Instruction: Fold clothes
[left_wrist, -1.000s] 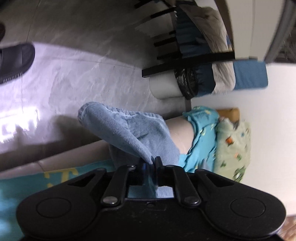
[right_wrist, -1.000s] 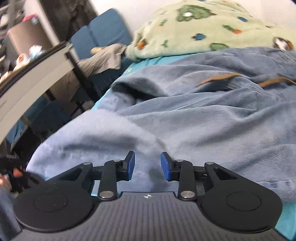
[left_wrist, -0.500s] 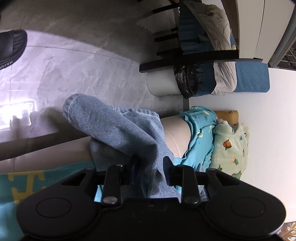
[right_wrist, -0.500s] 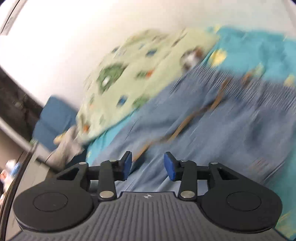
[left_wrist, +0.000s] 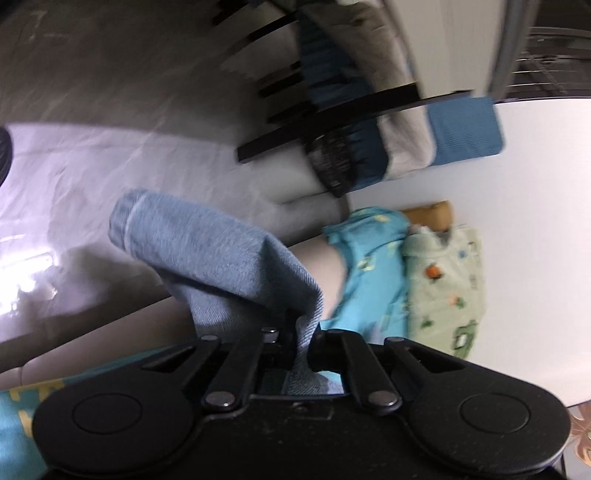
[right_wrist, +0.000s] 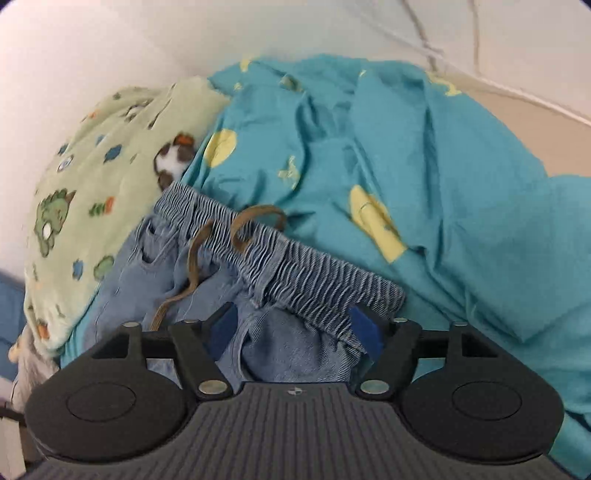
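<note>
We hold the left gripper (left_wrist: 303, 345) with its fingers pinched tight on a fold of the blue denim trousers (left_wrist: 218, 266); the cloth is squeezed between them and passes back under the gripper body. From the pinch, the trouser leg rises and stretches away to the left, ending in a hemmed cuff (left_wrist: 123, 221) that hangs out over the pale floor (left_wrist: 110, 110) beyond the edge of the bed. Past it we see the turquoise sheet (left_wrist: 373, 269), a green dinosaur-print blanket (left_wrist: 447, 280) against the white wall, and a dark-framed chair (left_wrist: 332, 122) draped with cloth (this view is smeared by motion, so finer detail is lost).

The right gripper (right_wrist: 295, 326) has its blue-padded fingers (right_wrist: 364, 330) spread wide apart and holds nothing. They sit on either side of the trousers' waist end (right_wrist: 288, 343), the right pad just beside the corner of the gathered elastic waistband (right_wrist: 288, 254); we cannot tell whether the pads touch the cloth. The waistband runs diagonally across the view above the fingers, with a brown drawstring (right_wrist: 240, 225) looped over it and trailing down the denim toward the left. This end of the trousers lies on the bed, on the rumpled turquoise sheet with yellow shapes (right_wrist: 424, 166), and its left side lies against the green blanket (right_wrist: 99, 158).
</note>
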